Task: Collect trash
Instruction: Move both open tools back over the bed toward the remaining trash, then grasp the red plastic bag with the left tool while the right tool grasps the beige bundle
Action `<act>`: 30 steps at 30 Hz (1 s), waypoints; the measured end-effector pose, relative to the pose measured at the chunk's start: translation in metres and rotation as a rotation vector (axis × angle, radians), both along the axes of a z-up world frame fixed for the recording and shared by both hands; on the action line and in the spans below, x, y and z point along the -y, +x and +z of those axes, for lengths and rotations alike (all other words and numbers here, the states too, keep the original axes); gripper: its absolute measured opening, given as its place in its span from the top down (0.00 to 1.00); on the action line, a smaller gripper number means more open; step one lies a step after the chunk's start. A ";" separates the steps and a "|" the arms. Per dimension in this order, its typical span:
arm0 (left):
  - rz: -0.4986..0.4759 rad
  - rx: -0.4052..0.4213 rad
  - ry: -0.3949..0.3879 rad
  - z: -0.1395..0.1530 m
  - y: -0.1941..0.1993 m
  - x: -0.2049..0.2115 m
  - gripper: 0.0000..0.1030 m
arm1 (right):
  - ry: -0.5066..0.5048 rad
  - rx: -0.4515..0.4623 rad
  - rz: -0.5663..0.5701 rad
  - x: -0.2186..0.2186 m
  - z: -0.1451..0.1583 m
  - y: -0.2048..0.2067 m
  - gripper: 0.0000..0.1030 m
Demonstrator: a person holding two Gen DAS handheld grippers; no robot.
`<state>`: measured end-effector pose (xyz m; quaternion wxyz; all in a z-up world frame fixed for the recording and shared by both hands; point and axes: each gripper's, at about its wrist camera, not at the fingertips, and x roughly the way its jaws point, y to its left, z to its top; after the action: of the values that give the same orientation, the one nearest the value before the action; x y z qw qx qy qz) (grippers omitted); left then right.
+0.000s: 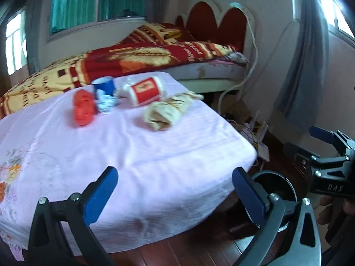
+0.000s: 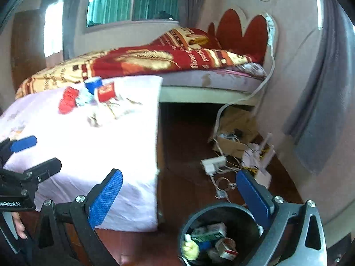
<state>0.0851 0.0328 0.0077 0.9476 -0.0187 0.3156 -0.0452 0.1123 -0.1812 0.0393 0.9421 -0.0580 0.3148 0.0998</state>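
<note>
Trash lies on a table with a pink cloth (image 1: 133, 146): a crumpled red wrapper (image 1: 83, 107), a blue cup (image 1: 104, 86), a crumpled blue-white wrapper (image 1: 106, 103), a tipped red-and-white paper cup (image 1: 145, 90) and a crumpled beige paper bag (image 1: 167, 110). The same items show far left in the right wrist view, with the red wrapper (image 2: 67, 100) nearest. My left gripper (image 1: 175, 195) is open and empty over the table's near edge. My right gripper (image 2: 179, 197) is open and empty above a black trash bin (image 2: 221, 208) that holds several discarded items.
A bed with a red-and-yellow blanket (image 1: 142, 55) stands behind the table. A cardboard box (image 2: 235, 130), a power strip (image 2: 213, 164) and cables lie on the wooden floor by the wall. Grey curtains (image 2: 319, 110) hang at right.
</note>
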 end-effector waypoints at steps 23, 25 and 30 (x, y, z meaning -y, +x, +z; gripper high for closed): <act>0.184 -0.032 -0.003 0.000 0.052 -0.126 0.05 | 0.034 -0.106 0.076 -0.148 -0.009 0.092 0.00; 0.177 -0.038 -0.009 -0.002 0.062 -0.128 0.09 | 0.045 -0.130 0.067 -0.155 -0.013 0.105 0.00; 0.176 -0.049 -0.015 -0.010 0.086 -0.135 0.10 | 0.031 -0.218 0.011 -0.165 -0.027 0.141 0.04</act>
<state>0.1712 0.1674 -0.0026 0.9398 -0.0547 0.3354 0.0361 0.2531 -0.0164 0.0120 0.9025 -0.0338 0.4135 0.1156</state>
